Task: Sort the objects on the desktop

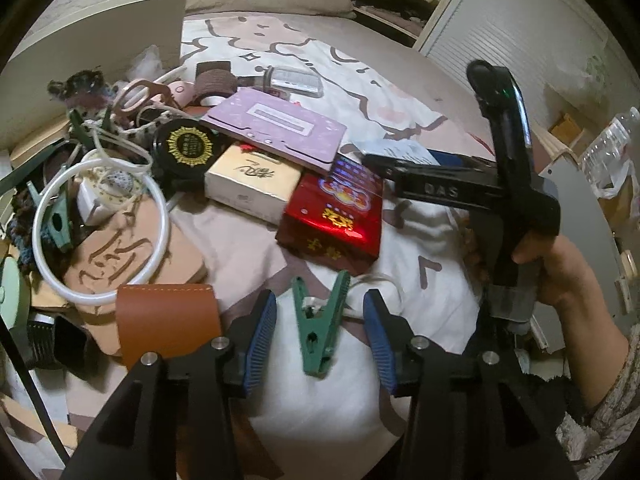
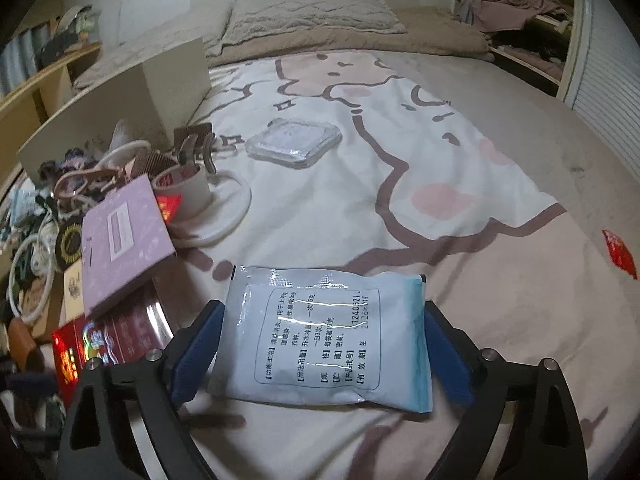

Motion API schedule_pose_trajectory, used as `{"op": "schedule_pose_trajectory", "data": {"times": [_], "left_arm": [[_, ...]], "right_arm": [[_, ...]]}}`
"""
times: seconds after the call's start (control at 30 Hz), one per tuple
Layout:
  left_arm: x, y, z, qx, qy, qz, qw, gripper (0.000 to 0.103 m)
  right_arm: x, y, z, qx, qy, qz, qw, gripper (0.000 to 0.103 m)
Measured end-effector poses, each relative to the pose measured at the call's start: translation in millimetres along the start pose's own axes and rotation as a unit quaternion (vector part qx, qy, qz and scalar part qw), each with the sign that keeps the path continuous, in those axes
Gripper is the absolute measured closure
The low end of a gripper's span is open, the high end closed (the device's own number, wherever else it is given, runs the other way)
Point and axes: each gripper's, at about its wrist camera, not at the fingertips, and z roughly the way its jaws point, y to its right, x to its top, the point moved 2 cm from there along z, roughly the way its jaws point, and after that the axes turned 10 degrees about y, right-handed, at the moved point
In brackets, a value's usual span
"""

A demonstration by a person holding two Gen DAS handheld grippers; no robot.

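While a heap of small things crowded the left side of the bedspread, the left gripper hung with its blue pads spread wide, holding nothing. A green clothes peg lay on the cloth between those pads, touching neither. At the far left of the left wrist view sat a white ring over a tan cut-out sheet, with a brown leather piece just beside the left finger. Further right lay a black round tin with a gold crest, a cream box, a lilac card resting partly on that box, and a red packet just beside the box. At the right of that view a hand held the black frame of the right gripper, whose fingers reached in over the red packet.

From the right wrist camera, the same lilac card and red packet showed at the left, with a roll of tape behind them and a clear plastic case lying apart on the bedspread. In the middle, the right gripper was clamped on a white and blue sachet printed with black text, its pads pressed to the sachet's two short edges. A small red scrap lay well apart at the far right.
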Motion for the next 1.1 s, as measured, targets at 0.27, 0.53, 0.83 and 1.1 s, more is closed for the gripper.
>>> {"op": "schedule_pose_trajectory", "data": {"times": [0.27,0.53,0.83,1.1], "left_arm": [[-1,2,-1,0.002,-0.001,0.002,1.0,0.049],[-2,2,-2,0.0,-0.002,-0.003,1.0,0.049],[-2,3,-2,-0.003,-0.004,-0.005,1.0,0.047],[-1,4,-1,-0.002,-0.004,-0.006,1.0,0.047]], "right_arm": [[5,2,-16,0.012,-0.014,-0.026,0.999,0.0],[4,16,-23,0.007,-0.033,-0.014,0.999,0.0],[10,16,-5,0.033,-0.07,0.02,0.997,0.0],[7,-1,10,0.016,-0.094,-0.022,0.995,0.0]]}}
